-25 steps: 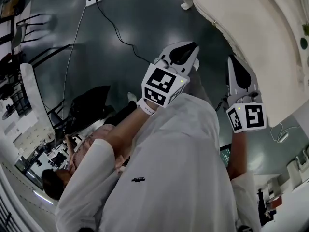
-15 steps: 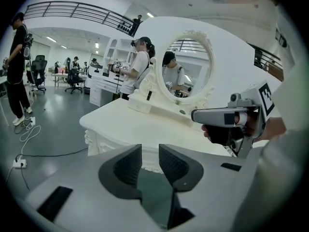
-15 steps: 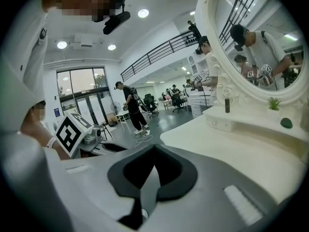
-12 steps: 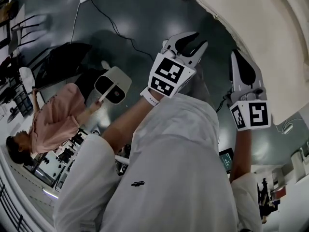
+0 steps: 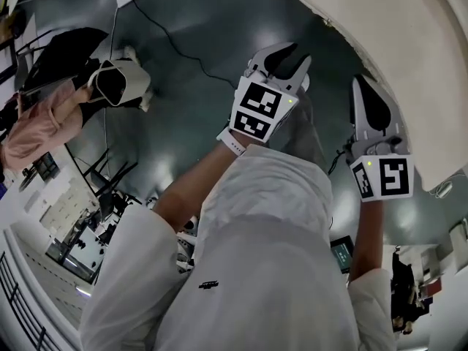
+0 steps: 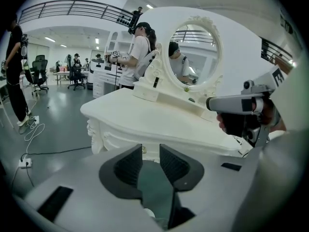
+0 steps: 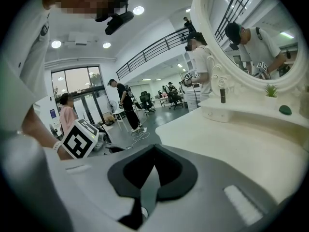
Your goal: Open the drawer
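Jaws of the left claw stand part way apart with nothing between them; they have just been opening. Through their gap, in the left gripper view, a small knob shows on the drawer. The drawer sits shut under the edge of the white surface, near the frame's centre and clear of the claw. The right claw is narrow, its jaws together on nothing, with the surface filling the right of its view. In the head view both point up the frame: the left claw at centre over the dark floor, the right claw just beside the surface at upper right. An oval mirror stands at the surface's far side.
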`<state>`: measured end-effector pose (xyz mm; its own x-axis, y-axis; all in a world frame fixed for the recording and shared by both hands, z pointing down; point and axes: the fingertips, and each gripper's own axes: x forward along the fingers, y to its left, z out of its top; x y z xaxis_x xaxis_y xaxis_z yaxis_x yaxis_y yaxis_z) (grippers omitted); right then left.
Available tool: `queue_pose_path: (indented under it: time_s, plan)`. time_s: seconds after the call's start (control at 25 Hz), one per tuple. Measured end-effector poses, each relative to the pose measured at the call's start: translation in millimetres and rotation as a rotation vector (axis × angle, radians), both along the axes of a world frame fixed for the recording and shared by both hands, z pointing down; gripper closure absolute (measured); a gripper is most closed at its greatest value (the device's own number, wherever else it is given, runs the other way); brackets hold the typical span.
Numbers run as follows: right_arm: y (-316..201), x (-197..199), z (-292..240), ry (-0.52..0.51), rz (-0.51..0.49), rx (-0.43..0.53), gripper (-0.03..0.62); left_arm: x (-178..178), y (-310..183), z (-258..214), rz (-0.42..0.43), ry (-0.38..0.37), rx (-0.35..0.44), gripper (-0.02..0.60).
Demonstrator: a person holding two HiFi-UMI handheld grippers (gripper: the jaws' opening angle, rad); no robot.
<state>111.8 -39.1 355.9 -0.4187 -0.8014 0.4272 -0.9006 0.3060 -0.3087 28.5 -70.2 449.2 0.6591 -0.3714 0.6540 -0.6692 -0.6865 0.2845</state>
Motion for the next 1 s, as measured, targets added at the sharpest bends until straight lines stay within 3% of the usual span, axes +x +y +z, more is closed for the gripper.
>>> queue_pose_path:
  time_s: [0.56,1.0]
  plan:
    - [9.3,1.7,32.2,0.018,0.014,-0.026,0.583,14.5,-8.4,71.0,0.007,-0.046,-0.008,0.467]
    - [39.2,-6.5,52.9,0.022,0.036,-0.065,0.583,27.9,-7.0,102.4,0.086,-0.04,0.017,0.421]
